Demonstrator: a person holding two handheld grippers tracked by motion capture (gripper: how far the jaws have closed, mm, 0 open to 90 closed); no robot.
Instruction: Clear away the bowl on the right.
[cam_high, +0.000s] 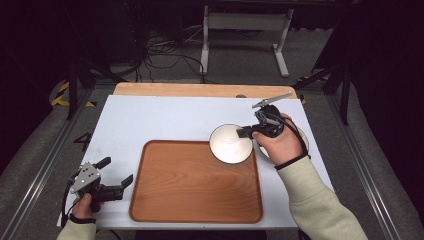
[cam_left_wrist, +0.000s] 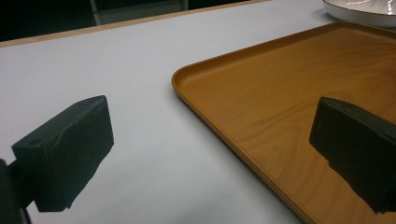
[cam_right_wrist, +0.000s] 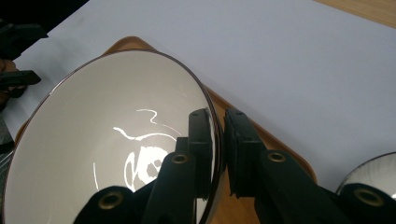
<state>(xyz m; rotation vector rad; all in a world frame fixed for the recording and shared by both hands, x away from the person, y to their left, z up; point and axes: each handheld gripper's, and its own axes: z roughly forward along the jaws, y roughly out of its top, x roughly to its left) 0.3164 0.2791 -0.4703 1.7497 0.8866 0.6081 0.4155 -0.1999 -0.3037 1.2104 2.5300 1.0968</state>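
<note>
Two grippers at work over a white tabletop (cam_high: 150, 117), one in each of the person's hands. Right gripper (cam_high: 246, 133) reaches in from the right side; its jaws are pinched on the near rim of a white bowl (cam_high: 230, 143), one jaw inside the bowl, the other outside. In the right gripper view the bowl (cam_right_wrist: 102, 140) tilts toward the camera, glossy inside with a dark thin edge line, and the jaws clamp its rim with no gap to spare. Bowl sits over the far right corner of a wooden tray (cam_high: 195, 182); whether it touches the tray or is lifted clear of it cannot be told. Second white bowl (cam_high: 303, 140) lies just beyond the right hand (cam_high: 280, 142), mostly hidden by it; its rim (cam_right_wrist: 373, 170) shows at the lower right of the right gripper view.

Left gripper (cam_high: 117, 172) hovers near the tray's left edge, low at the front left of the tabletop. Its jaws stand wide apart, nothing between them. In the left gripper view one jaw is over bare tabletop (cam_left_wrist: 93, 70), the other over the tray (cam_left_wrist: 280, 93), whose raised rim runs diagonally between them. Tray surface is bare wood grain, rounded corners
</note>
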